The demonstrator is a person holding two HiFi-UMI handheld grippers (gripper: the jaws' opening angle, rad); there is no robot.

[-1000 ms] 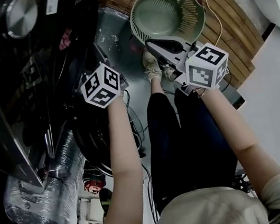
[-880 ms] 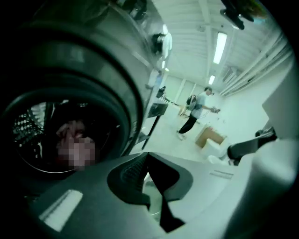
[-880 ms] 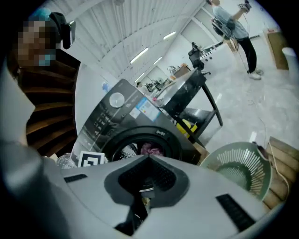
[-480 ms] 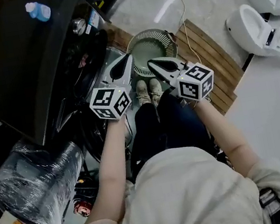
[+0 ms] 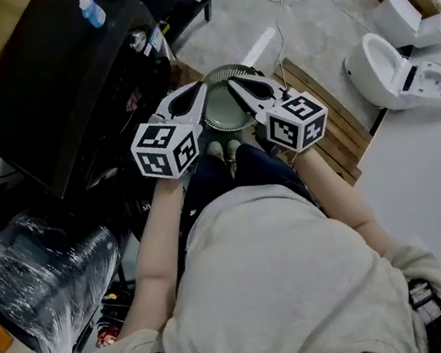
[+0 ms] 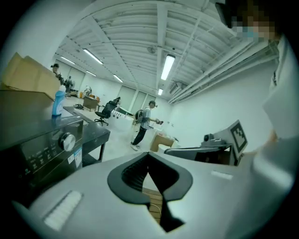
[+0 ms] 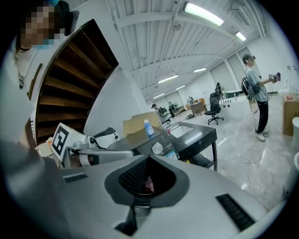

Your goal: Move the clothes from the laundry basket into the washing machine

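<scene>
1. Head view
   - The person is standing and holding both tongs out in front, side by side, tips pointing away.
   - The left gripper is showing its jaws pressed together with nothing between them; the right gripper is doing the same.
   - The green laundry basket is sitting on the floor just beyond the person's shoes, showing between the two sets of tips. It seems to be resting at the left end of the slatted wooden board.
   - The washing machine is standing to the basket's left, a blue bottle on its top near the far edge.
   - A toilet is standing well apart, toward the floor's right edge.

2. Left gripper view
   - The jaws are meeting along one line – closed and empty.
   - The washing machine is filling the left side, with the bottle on it.
   - The right gripper's marker cube is showing at the right.
   - A person is standing far off in the hall.

3. Right gripper view
   - The jaws are closed on nothing.
   - A small reddish patch is showing in the opening behind them – too small to identify.
   - The washing machine is lying ahead.
</scene>
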